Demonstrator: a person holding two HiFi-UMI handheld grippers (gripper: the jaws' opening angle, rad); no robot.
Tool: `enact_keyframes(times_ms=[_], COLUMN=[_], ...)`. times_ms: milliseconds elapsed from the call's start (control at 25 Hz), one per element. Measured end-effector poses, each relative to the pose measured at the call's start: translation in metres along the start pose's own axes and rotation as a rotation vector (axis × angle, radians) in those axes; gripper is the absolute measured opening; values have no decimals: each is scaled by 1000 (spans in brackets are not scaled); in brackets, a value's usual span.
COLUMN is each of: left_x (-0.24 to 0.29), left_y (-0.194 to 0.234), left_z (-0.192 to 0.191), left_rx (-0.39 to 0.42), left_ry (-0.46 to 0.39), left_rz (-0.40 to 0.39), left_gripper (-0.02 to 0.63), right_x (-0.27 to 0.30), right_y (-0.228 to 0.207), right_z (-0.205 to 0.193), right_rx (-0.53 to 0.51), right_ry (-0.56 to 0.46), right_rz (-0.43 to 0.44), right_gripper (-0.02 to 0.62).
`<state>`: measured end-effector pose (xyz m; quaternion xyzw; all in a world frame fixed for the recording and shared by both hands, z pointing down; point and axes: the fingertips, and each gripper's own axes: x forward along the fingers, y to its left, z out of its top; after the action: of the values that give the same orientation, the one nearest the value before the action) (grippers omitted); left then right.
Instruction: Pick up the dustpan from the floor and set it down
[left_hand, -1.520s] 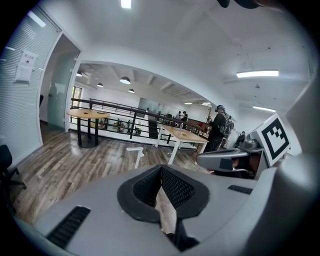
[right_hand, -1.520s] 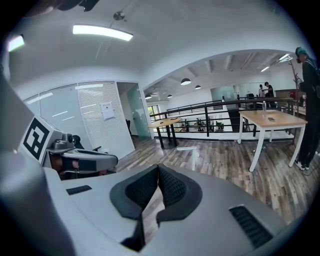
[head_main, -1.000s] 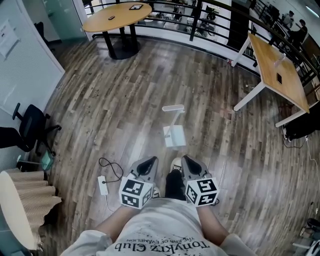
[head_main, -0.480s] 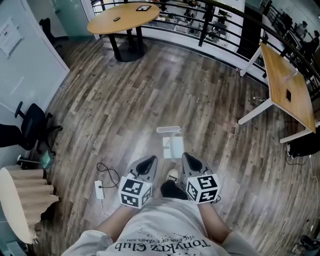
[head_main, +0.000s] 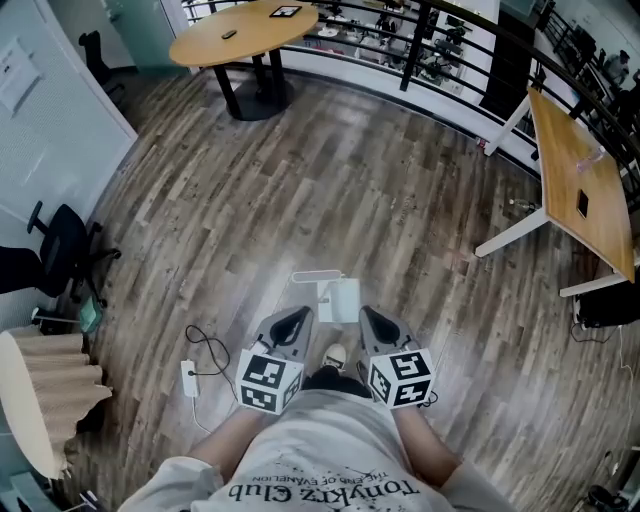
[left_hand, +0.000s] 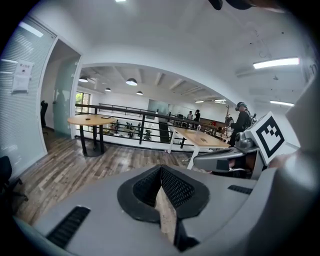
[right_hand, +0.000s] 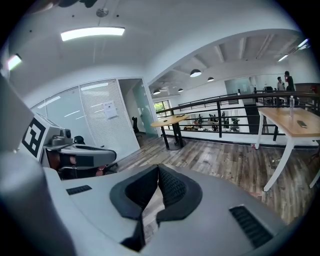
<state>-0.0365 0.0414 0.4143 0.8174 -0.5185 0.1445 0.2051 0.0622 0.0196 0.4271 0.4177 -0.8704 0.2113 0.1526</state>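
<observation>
The white dustpan (head_main: 337, 298) lies on the wooden floor with its long handle (head_main: 315, 276) across its far side, seen only in the head view. Just short of it, my left gripper (head_main: 295, 322) and right gripper (head_main: 370, 320) are held side by side at waist height, one either side of the pan's near edge. Both are shut with nothing between the jaws. In the left gripper view the closed tips (left_hand: 161, 168) point across the room, and the right gripper view's tips (right_hand: 158, 167) do the same. Neither gripper view shows the dustpan.
A shoe (head_main: 334, 355) stands just behind the pan. A power strip with a cable (head_main: 188, 377) lies to the left. An office chair (head_main: 58, 255), a round table (head_main: 243, 30), a railing (head_main: 430, 40) and a long desk (head_main: 580, 190) ring the floor.
In the head view the dustpan has come much closer, from well ahead to right in front of the grippers. Both grippers stay shut and side by side.
</observation>
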Motion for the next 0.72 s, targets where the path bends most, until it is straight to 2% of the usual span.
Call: enact_keyframes(times_ms=[160, 720], left_x=[9, 38], left_y=[6, 31], left_z=[2, 14], left_rx=[-10, 77], left_ry=[19, 79], left_rz=[11, -69], left_gripper=[23, 23], right_x=[4, 27], right_y=[-8, -19], right_z=[7, 20], right_rx=[6, 59], right_ry=[-3, -7], right_rz=[-3, -68], right_gripper=[25, 25])
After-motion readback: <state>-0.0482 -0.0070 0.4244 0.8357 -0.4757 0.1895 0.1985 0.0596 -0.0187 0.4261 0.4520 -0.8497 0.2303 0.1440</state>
